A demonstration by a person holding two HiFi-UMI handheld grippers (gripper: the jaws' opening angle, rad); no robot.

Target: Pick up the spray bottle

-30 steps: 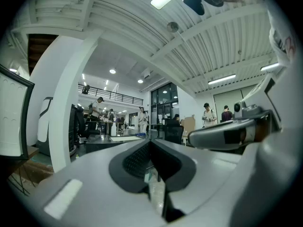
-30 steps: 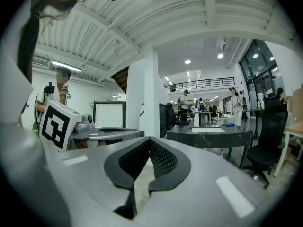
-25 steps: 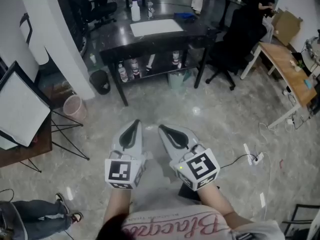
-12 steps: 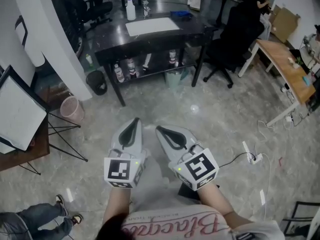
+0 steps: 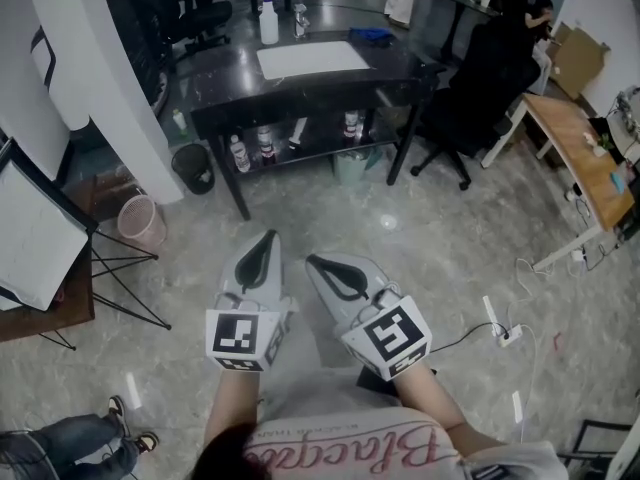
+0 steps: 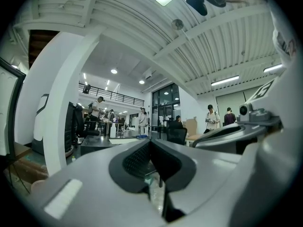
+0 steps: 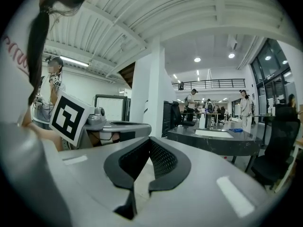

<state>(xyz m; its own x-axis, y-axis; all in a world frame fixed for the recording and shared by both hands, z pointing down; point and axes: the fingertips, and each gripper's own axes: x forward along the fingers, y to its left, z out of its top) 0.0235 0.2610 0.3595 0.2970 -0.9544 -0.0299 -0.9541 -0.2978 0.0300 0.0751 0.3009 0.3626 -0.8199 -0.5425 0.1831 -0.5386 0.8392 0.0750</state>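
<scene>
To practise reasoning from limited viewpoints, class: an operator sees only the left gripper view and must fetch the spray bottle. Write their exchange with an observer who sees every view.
Operator: I see only my own jaws and a dark table ahead. Where is the spray bottle?
Observer: In the head view the spray bottle stands at the black table's far edge, behind the left end of the white sheet.
Operator: Is my right gripper free?
Observer: The right gripper is shut, with nothing between its jaws.

Red script on shirt [image 5: 345, 455], cut off at frame edge, approx. "Blacq…"; nothing else legible.
</scene>
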